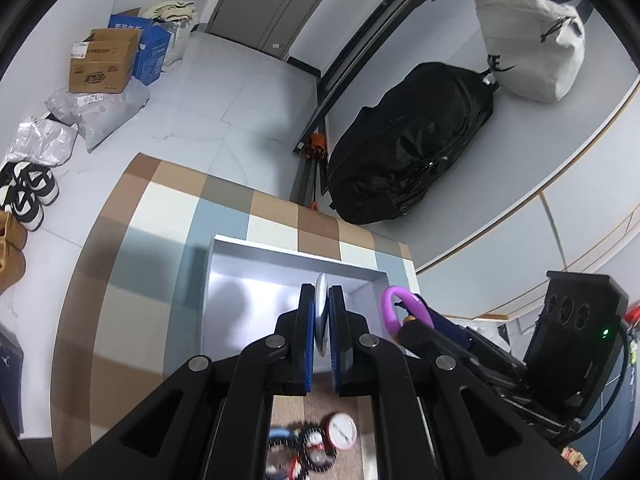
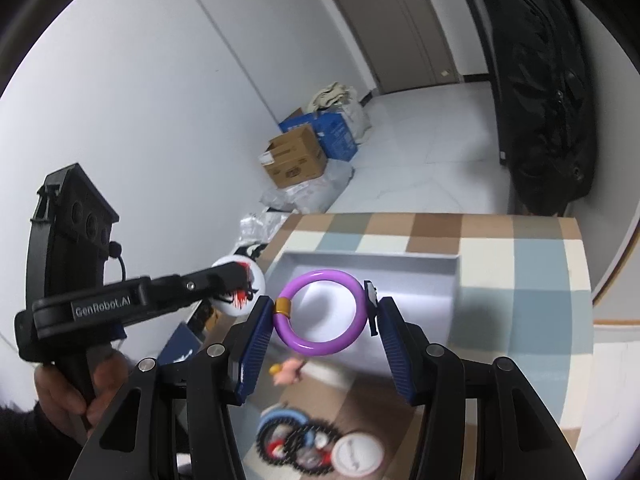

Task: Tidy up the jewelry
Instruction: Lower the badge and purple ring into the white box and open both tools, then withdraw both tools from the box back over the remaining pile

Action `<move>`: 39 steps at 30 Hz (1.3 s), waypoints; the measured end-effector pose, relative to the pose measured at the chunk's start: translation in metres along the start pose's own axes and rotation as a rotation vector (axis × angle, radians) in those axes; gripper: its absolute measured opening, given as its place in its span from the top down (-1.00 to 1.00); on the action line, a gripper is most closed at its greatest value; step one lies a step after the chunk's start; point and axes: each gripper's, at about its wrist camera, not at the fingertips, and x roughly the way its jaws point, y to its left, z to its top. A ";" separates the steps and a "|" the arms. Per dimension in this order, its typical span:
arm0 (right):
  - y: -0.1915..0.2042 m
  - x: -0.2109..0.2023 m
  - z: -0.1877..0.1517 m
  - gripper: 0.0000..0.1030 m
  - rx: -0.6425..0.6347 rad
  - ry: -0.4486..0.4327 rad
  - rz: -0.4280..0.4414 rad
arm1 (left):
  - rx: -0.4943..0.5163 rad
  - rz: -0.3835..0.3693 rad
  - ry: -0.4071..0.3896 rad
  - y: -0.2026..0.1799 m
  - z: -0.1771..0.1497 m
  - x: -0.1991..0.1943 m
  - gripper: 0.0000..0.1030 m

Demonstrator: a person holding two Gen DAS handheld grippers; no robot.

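Left claw (image 1: 321, 320): pinches round white printed badge (image 1: 321, 316) edge-on above shallow grey tray (image 1: 224, 280) | Right claw (image 2: 322, 312): grips glossy purple plastic ring (image 2: 320, 312) across its width, over checked surface (image 2: 532, 264) | Handling: light, stiff, slippery; hold by rims.

A glossy purple plastic ring with a small gold band (image 2: 320, 312) is held upright above the shallow grey rectangular tray (image 2: 400, 260). A round white badge printed with black and red (image 2: 244, 294) is held edge-on near the tray's left end. A blurred cluster of round badges and dark toothed discs (image 2: 316, 446) is seen on the checked cloth.
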 end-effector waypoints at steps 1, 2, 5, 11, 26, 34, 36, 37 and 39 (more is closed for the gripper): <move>-0.004 0.003 0.004 -0.01 0.007 0.002 -0.002 | 0.009 0.008 0.006 0.000 0.002 0.004 0.95; -0.007 0.005 0.007 -0.01 0.011 0.004 -0.004 | 0.022 0.017 0.015 0.000 0.005 0.010 0.95; -0.016 0.015 0.013 -0.01 0.021 0.016 -0.009 | 0.032 0.026 0.035 0.003 0.007 0.022 0.95; -0.033 0.033 0.017 -0.01 0.064 0.042 -0.011 | 0.013 0.025 0.070 0.012 0.009 0.039 0.95; -0.042 0.053 0.017 -0.02 0.101 0.093 -0.021 | -0.088 -0.054 0.137 0.025 0.013 0.060 0.95; -0.041 0.046 0.021 -0.20 0.116 0.071 -0.013 | -0.190 -0.153 0.173 0.035 0.018 0.055 0.29; -0.041 0.040 0.022 -0.25 0.124 0.055 -0.006 | -0.185 -0.148 0.164 0.031 0.018 0.051 0.19; -0.041 0.037 0.023 -0.36 0.124 0.044 -0.007 | -0.178 -0.145 0.156 0.029 0.018 0.048 0.16; -0.039 0.030 0.024 -0.43 0.120 0.026 -0.019 | -0.168 -0.128 0.147 0.028 0.018 0.043 0.07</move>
